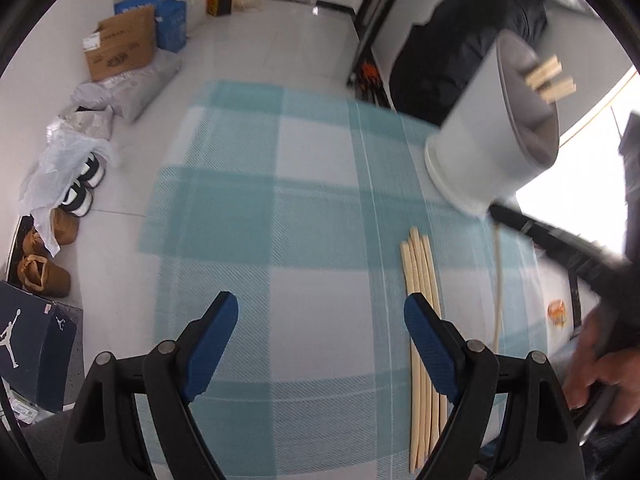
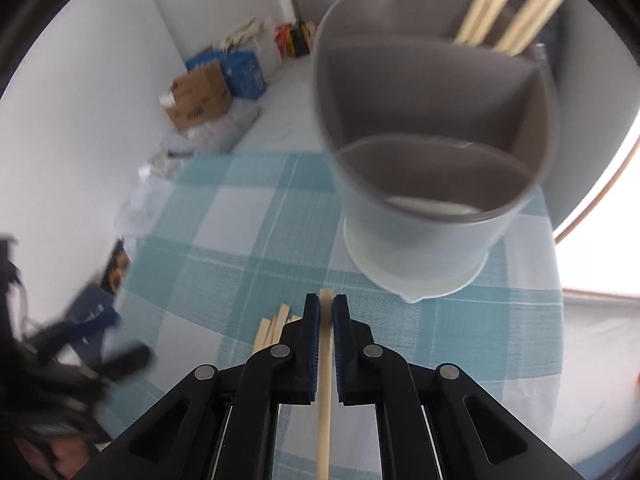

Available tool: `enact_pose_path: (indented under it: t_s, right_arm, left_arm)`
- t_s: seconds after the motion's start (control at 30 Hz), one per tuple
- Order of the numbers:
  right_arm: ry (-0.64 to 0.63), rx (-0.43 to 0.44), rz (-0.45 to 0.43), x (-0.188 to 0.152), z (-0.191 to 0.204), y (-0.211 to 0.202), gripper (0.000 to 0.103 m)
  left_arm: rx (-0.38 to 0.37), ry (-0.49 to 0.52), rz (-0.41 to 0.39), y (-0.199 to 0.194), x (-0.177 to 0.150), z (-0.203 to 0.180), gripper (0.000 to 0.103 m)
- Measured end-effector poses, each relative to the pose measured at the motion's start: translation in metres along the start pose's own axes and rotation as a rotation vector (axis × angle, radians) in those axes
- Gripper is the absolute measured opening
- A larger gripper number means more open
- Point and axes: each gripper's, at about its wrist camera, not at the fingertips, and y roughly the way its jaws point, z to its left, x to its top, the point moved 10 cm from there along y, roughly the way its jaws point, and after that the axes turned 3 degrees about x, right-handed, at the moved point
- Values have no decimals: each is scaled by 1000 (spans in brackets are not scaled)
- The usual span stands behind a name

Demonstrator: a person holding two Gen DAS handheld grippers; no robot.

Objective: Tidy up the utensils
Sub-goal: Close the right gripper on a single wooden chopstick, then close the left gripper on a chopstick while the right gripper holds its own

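Right gripper (image 2: 326, 312) is clamped on a single wooden chopstick (image 2: 324, 400), which runs lengthwise between the blue pads and pokes out just past the tips. It sits over the teal checked tablecloth (image 2: 224, 248), near the base of the grey utensil holder (image 2: 432, 168). The holder has divided compartments; several chopsticks (image 2: 508, 16) stand in the far one, the near ones look empty. Left gripper (image 1: 320, 332) has its jaws spread wide with nothing between them, hovering over the cloth. The loose chopstick bundle (image 1: 420, 280) lies flat just beside its right finger. A hand (image 1: 600, 368) shows at the right edge of the left view.
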Motion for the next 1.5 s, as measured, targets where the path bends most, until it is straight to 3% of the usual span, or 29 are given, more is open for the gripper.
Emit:
enact_pose_path:
  t_s: [0.2,0.37,0.57,0.9,1.37,1.47,1.5]
  right_arm:
    - [143,73,-127,6,-26,-50,5]
    - [182,115,-166,5,-41,-74,5]
    - [167,130,-206,9,-29,-74,5]
    - [204,134,-252,0,-49,-85,5]
    - [266,196,-269,2,-56,-95,6]
    - [268,202,-274,2,-57,-97,6]
    - [271,208,-272,2,-57,-97,6]
  left_arm:
    - [45,85,54,11,-14,-24,82]
    - [83,109,92,17,-24,-28,82]
    - [160,170,78,16,-28,-28,82]
    - [202,147,59,12,-31,-21,82]
    - [285,189,57,31,5,-29,83]
    - [272,201,66,34,8,-32,79]
    - [247,215,77,35,9,-36,68]
